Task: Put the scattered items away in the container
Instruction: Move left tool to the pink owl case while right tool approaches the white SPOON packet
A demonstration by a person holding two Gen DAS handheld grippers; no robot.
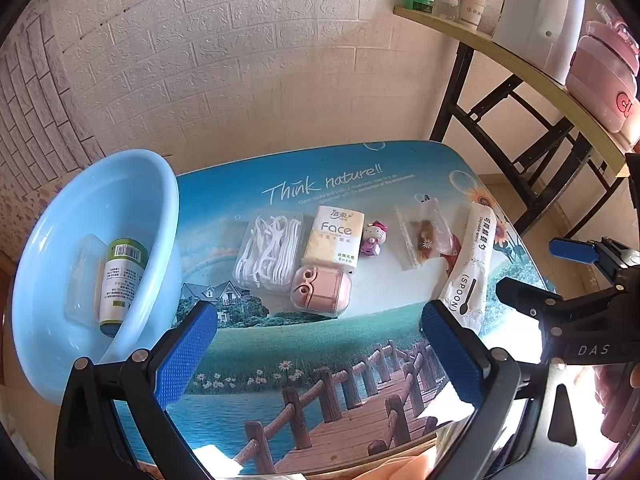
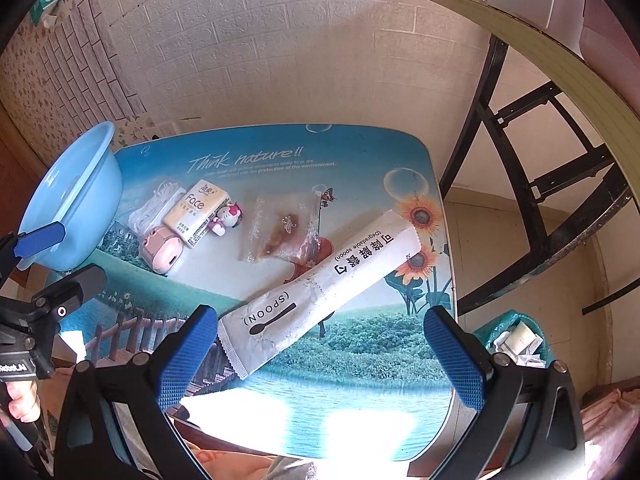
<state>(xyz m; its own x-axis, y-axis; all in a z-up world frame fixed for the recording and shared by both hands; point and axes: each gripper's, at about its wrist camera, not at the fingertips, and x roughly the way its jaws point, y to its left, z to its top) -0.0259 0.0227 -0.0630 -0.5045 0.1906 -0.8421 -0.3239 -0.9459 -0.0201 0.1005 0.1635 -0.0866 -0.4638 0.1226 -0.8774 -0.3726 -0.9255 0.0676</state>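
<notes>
Basin (image 1: 60, 248) holds a bottle (image 1: 120, 280); more items wait. Right claw (image 2: 320, 356), spread wide and empty, frames the spoon packet (image 2: 320, 292); it likely must descend and pinch. Left claw (image 1: 320, 354) is released too.

Left gripper (image 1: 320, 344), right gripper (image 2: 320, 346): black frames, silver screws, blue textured pads (image 1: 186, 354).

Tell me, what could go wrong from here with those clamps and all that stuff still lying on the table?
The spoon packet lies flat and thin, its far end near the table edge; the open right gripper might slide it instead of lifting it, perhaps toward that edge. The floss pick bag, tissue pack, pink case and cat figurine sit crowded together, so the open left gripper may knock a neighbour. The blue basin looks to overhang the table's left side and could tip.
</notes>
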